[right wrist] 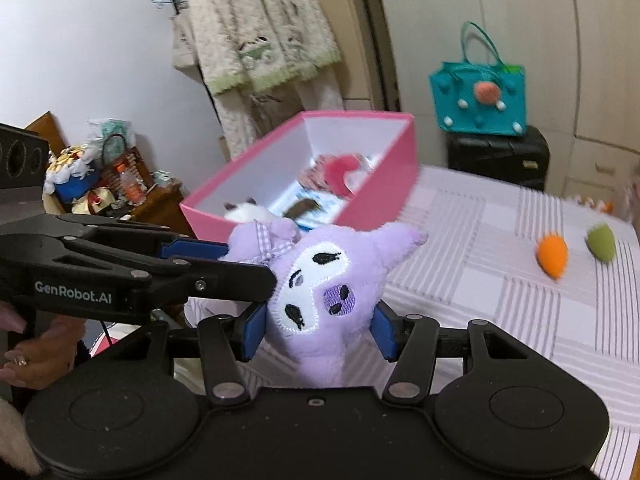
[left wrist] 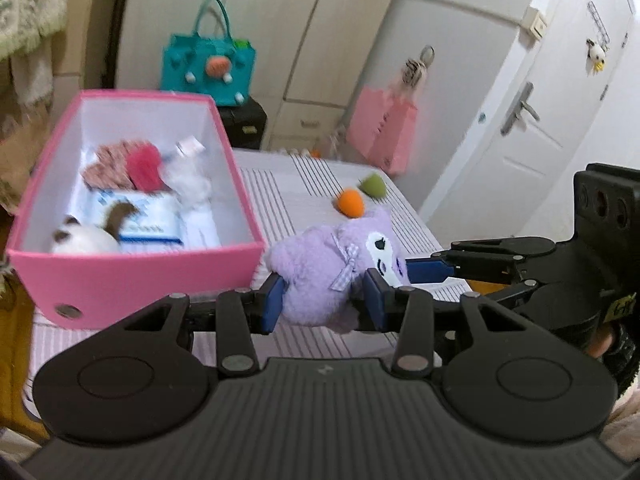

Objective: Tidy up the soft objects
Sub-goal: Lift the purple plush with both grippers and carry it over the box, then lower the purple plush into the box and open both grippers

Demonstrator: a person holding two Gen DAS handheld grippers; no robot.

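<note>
A purple plush toy (left wrist: 320,268) with a white face and a checked bow is held above the striped bed, just right of a pink box (left wrist: 132,280). My left gripper (left wrist: 324,300) is shut on its body. My right gripper (right wrist: 316,332) is shut on its head end (right wrist: 320,292); its fingers reach in from the right in the left wrist view (left wrist: 430,270). The box (right wrist: 384,196) holds a white-and-brown plush (left wrist: 86,236), a red fluffy item (left wrist: 144,166) and paper packets. An orange soft ball (left wrist: 351,201) and a green one (left wrist: 373,185) lie on the bed.
The striped bedspread (right wrist: 500,280) runs to an edge at the right. A teal felt bag (left wrist: 206,66) sits on a black case behind the bed. A pink paper bag (left wrist: 382,128) hangs by the wardrobe. A cluttered wooden stand (right wrist: 120,192) is left of the box.
</note>
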